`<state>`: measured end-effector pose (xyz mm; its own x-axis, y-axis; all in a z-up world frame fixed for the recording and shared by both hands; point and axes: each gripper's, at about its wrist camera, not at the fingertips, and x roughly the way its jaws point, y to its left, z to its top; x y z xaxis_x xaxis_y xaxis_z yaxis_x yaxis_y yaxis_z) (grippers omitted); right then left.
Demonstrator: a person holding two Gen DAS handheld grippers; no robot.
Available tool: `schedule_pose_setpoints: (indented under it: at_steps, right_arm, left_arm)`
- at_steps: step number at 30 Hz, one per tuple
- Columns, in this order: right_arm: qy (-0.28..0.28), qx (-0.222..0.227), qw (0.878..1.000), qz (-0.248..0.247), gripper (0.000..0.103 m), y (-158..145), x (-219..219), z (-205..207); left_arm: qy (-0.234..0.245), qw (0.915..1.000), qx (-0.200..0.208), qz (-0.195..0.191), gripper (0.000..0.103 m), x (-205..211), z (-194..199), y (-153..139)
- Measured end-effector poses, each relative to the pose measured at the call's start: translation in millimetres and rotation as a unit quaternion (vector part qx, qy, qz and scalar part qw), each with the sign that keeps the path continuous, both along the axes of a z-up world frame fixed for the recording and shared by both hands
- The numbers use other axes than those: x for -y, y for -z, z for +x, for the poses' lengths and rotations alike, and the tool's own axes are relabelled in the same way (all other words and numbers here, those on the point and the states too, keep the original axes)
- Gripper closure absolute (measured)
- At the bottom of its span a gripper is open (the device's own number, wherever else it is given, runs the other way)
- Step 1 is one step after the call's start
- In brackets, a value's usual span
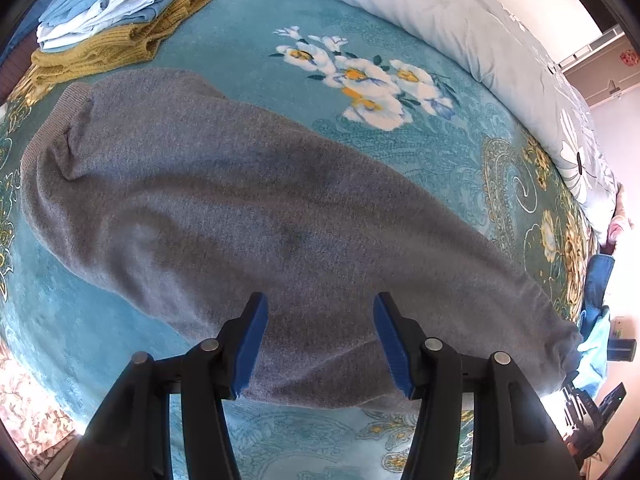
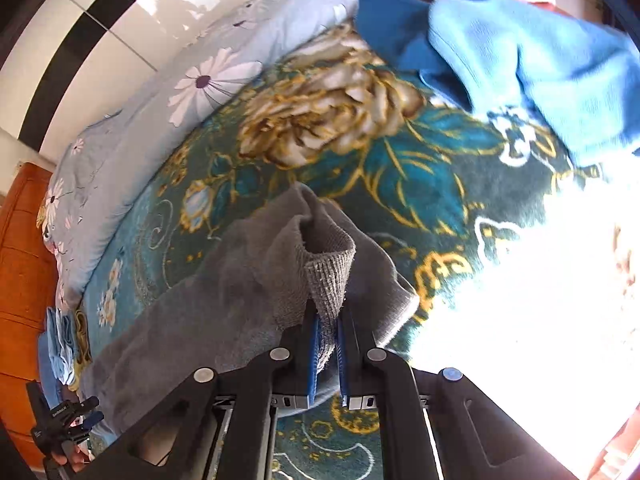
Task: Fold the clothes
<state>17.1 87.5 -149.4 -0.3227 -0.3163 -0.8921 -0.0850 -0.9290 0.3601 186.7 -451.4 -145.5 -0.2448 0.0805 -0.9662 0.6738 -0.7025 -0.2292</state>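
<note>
Pinching grey sweater (image 2: 224, 300) in right claw (image 2: 328, 344)

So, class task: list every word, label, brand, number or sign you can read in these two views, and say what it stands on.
White print on the other gripper, seen at the lower left of the right wrist view: too small and blurred to read.
Red item on the wall in the left wrist view: too small to tell whether it bears any text.
Grey garment, folded pile, blanket: no text visible.
</note>
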Motion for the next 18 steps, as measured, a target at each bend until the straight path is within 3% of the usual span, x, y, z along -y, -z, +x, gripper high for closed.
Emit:
schedule_pose_setpoints:
  at_steps: [5, 9, 13, 14, 15, 16, 18]
  right_arm:
    - [0.026, 0.015, 0.999, -0.015, 0.095, 22.6, -13.4, 8.8]
    - [0.016, 0.015, 1.000, -0.018, 0.094, 20.6, -10.0, 4.9]
    - [-0.020, 0.009, 1.000, 0.000, 0.088, 0.3, -1.2, 4.1]
    - [-0.028, 0.005, 1.000, 0.010, 0.085, -6.3, 0.8, 4.3]
    - [-0.035, -0.003, 0.999, 0.023, 0.073, -14.1, 2.0, 5.1]
    - [-0.040, -0.012, 0.999, 0.035, 0.055, -21.4, 2.3, 5.4]
    - [-0.052, -0.026, 0.997, 0.049, 0.034, -31.0, 2.3, 3.1]
  left_arm:
    - [0.002, 0.9999, 0.006, -0.010, 0.047, -1.2, -3.3, -1.4]
    - [0.012, 0.9998, 0.004, -0.014, 0.047, -3.1, -8.2, -4.5]
    - [0.049, 0.9983, 0.010, -0.030, 0.047, -9.3, -18.2, -5.2]
    - [0.060, 0.9976, 0.012, -0.034, 0.047, -9.8, -21.1, -5.0]
    - [0.072, 0.9967, 0.014, -0.037, 0.047, -9.3, -23.7, -5.1]
    - [0.085, 0.9953, 0.016, -0.043, 0.047, -8.3, -26.2, -5.6]
    - [0.111, 0.9915, 0.024, -0.063, 0.047, -2.9, -31.0, -6.0]
